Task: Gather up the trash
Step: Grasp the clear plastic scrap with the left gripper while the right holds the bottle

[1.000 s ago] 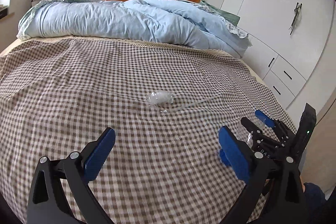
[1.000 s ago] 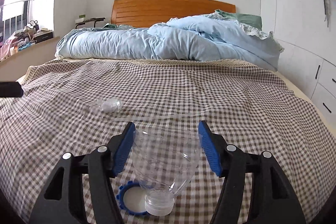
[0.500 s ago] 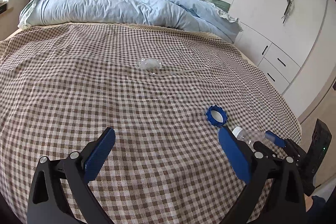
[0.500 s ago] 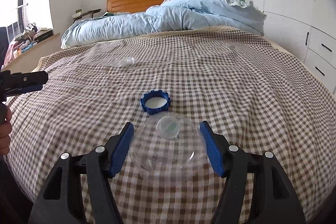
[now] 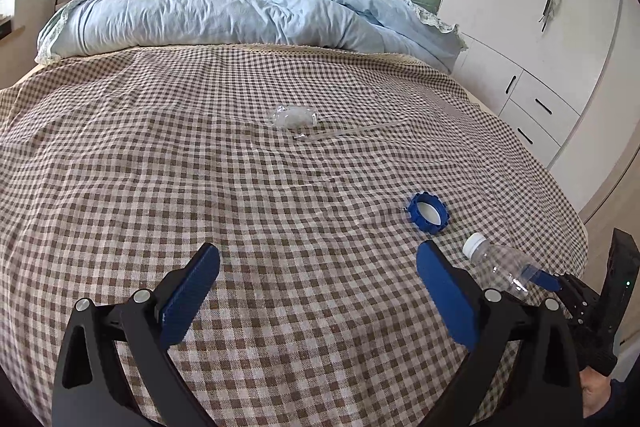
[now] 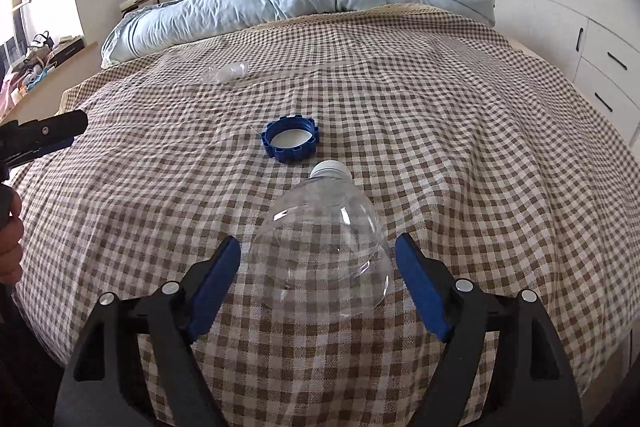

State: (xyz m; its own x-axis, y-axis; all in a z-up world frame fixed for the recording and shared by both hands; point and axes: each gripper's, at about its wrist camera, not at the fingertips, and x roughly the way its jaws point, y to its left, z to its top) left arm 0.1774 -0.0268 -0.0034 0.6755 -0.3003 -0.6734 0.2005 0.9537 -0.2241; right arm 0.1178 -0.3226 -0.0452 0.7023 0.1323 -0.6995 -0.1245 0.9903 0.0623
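The right gripper (image 6: pixel 318 285) had its jaws opening around the clear plastic bottle (image 6: pixel 324 247), which lay on the checked bed cover (image 6: pixel 440 147) between the two blue pads with a small gap on each side, and the left gripper (image 5: pixel 318 291) stood with jaws apart and empty. The bottle's long axis ran straight ahead of the jaws, its white cap (image 6: pixel 330 169) pointing away toward the blue ring lid (image 6: pixel 291 139) just beyond. To do this step well, I think the jaws should open fully before they draw straight back, so the pads do not roll the light bottle.
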